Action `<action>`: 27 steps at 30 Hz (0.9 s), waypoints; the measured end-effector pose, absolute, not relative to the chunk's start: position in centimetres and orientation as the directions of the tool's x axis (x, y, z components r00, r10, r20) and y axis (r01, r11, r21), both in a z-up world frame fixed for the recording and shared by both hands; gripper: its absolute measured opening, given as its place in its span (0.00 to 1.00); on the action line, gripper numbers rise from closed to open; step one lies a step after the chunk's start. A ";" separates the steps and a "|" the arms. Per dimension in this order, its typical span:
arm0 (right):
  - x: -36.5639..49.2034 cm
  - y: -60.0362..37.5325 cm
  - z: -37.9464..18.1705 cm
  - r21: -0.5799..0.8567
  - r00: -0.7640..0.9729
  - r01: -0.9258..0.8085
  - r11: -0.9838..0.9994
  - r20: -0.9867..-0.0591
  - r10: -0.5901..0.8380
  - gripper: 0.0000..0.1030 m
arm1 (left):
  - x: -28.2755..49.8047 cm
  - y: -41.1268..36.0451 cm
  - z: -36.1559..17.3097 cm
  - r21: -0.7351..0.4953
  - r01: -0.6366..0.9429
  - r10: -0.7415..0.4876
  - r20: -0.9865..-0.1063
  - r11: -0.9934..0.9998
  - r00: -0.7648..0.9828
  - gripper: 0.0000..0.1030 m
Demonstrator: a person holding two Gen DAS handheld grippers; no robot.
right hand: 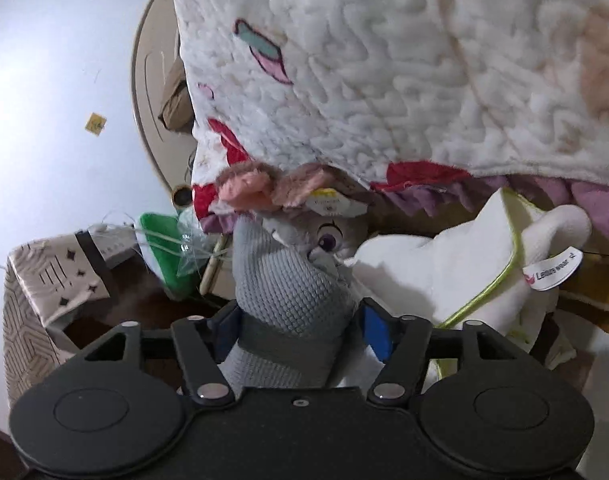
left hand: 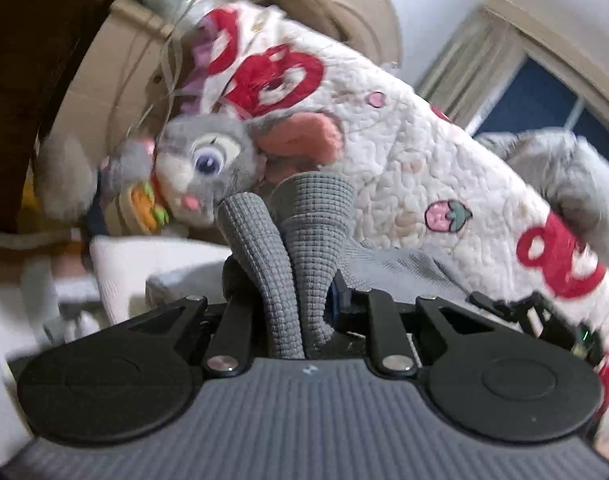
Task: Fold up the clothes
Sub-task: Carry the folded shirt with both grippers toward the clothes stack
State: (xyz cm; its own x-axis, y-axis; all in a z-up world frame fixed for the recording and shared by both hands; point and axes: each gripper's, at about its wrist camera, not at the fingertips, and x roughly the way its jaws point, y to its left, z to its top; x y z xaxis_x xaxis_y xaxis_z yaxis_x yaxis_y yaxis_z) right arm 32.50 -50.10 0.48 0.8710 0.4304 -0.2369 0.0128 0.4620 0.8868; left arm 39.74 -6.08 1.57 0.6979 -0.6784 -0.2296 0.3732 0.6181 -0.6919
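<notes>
- Biggest thing by far is the white quilted blanket (left hand: 420, 168) with red shapes and little strawberry prints. It drapes diagonally across the left wrist view and fills the whole top of the right wrist view.
- Next, the grey waffle-knit garment (right hand: 292, 292), the piece of clothing here. It's bunched up and held off the surface by both grippers, rising straight up in front of each camera; in the left wrist view it splits into two tube-like folds.
- A white fleece item with lime-green piping (right hand: 476, 280) sits to the right in the right wrist view, with a "Leisure wear" tag hanging off it.
- A grey plush rabbit (left hand: 200, 164) with pink ears and a big purple eye sits right behind the grey knit, tucked under the blanket's edge.
- A patterned beige box (right hand: 52, 280) with black stars is off to the left, near something green (right hand: 164, 248).
- Left gripper (left hand: 300, 300): jaws clenched on a fold of the grey knit, fabric running down between them.
- Right gripper (right hand: 300, 320): also clamped on the knit, cloth bulging between the blue-padded fingers (right hand: 374, 330).
</notes>
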 end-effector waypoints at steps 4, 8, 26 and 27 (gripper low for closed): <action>33.3 -49.6 0.3 0.817 0.881 0.045 0.575 -0.304 0.363 0.76 | 40.6 -5.3 2.2 -0.765 0.320 -0.720 -0.256 0.559 0.645 0.13; 34.2 -48.3 2.1 0.714 0.878 -0.017 0.700 -0.324 0.352 0.38 | 40.6 -4.6 3.0 -0.784 0.280 -0.723 -0.285 0.553 0.629 0.13; 30.7 -41.2 8.9 0.210 0.949 -0.119 0.970 -0.265 0.174 0.50 | 36.9 -8.2 8.4 -0.311 0.430 -0.517 -0.298 0.848 0.803 0.22; 31.2 -40.6 8.6 0.164 0.941 -0.125 0.979 -0.294 0.169 0.50 | 37.4 -8.1 7.6 -0.321 0.419 -0.514 -0.326 0.849 0.793 0.22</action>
State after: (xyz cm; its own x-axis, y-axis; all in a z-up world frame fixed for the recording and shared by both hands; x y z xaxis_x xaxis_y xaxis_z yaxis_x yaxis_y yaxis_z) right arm 31.24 -40.57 8.55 0.9407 0.1693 -0.2939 -0.1249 0.9786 0.1637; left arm 37.35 -8.06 7.63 0.7932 -0.5143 -0.3261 0.4187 0.8494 -0.3211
